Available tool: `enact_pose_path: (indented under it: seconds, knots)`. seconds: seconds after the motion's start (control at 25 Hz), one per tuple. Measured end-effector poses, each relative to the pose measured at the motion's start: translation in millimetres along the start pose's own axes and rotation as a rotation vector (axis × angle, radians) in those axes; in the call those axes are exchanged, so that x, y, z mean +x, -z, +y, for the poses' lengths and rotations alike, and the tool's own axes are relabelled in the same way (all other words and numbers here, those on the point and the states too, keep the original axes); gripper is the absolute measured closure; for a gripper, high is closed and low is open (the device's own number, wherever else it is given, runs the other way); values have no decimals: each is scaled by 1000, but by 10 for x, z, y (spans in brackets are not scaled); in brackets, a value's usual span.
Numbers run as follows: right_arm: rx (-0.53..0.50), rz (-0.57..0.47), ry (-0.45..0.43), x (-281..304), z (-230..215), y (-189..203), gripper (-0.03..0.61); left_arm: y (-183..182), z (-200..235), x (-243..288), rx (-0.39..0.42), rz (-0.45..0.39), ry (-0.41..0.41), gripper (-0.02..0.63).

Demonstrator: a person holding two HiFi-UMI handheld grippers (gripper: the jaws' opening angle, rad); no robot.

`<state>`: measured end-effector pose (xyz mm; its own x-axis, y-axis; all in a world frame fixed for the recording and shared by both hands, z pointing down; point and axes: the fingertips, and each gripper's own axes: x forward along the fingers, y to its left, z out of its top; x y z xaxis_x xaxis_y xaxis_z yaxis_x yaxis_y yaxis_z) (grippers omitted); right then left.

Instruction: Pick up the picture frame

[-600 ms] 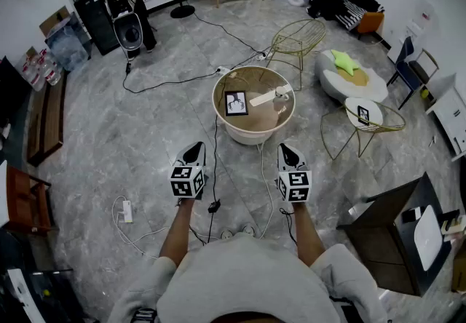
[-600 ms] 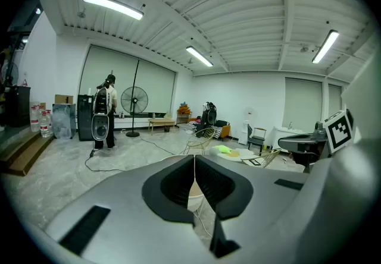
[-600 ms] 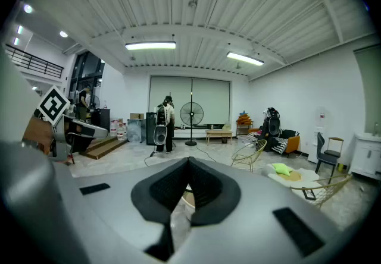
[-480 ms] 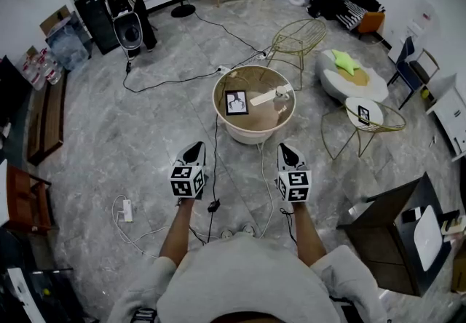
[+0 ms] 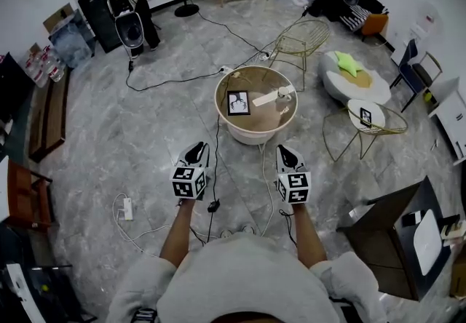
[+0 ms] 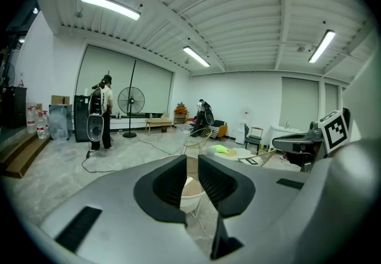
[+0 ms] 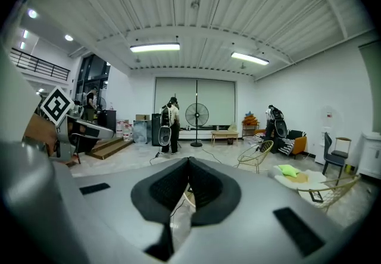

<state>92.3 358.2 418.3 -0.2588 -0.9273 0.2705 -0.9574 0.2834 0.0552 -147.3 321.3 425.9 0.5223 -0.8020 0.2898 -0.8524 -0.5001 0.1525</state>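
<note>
Nothing in the room could be read as a word, a number or a brand name. The only signs I saw were black-and-white square code patterns, one set on the left gripper [image 5: 195, 150] and one on the right gripper [image 5: 286, 152]. They were patterns, not lettering. The picture frame [image 5: 238, 102] held a dark drawing that was too small to show any writing.
</note>
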Motion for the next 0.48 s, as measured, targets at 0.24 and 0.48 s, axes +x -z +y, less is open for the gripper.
enact_pose_path:
  seconds: [0.24, 0.48]
  knots:
    - [14, -34, -81, 47, 74, -19, 318, 100, -146, 72, -57, 26, 74, 387]
    - [-13, -17, -117, 78, 24, 27, 290, 106, -250, 130, -58, 28, 61, 385]
